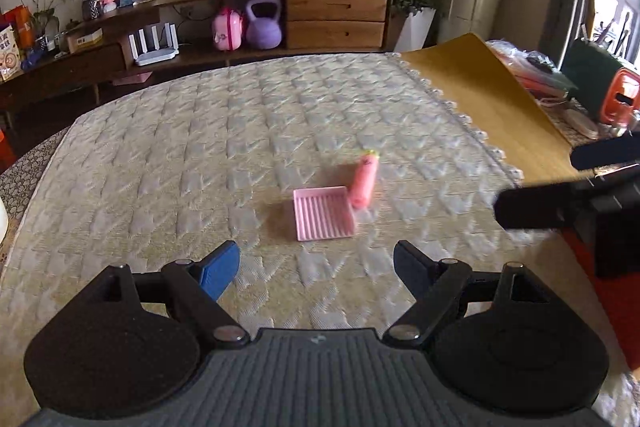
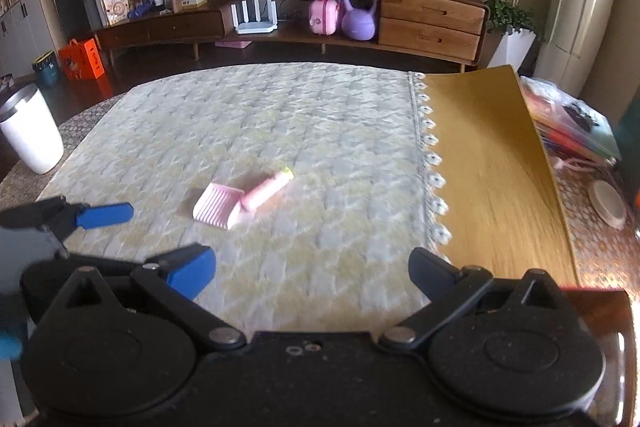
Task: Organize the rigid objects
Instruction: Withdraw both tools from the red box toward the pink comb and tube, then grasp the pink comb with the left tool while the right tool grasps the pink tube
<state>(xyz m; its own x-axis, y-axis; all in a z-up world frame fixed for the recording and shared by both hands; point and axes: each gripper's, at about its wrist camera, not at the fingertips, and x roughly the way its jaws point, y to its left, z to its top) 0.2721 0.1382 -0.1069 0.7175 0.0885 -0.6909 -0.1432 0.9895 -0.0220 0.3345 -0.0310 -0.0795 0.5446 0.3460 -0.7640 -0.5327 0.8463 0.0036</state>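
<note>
Pink tray (image 1: 323,214) touches what looks like a blurred pink tube (image 1: 363,183), ahead of my left gripper (image 1: 316,269) and right gripper (image 2: 312,273), both spread wide, empty.

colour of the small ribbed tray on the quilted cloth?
Pink. The ribbed tray shows best in the left wrist view, lying beside a pink cylinder.

The left gripper (image 1: 316,267) points forward and downward, and its two blue-tipped fingers (image 1: 219,273) stand wide apart with nothing between them. The right gripper (image 2: 312,275) is also tilted downward, with its jaws spread wide and empty. In the left wrist view the right gripper comes in from the right edge, and in the right wrist view the left gripper shows at the left edge.
</note>
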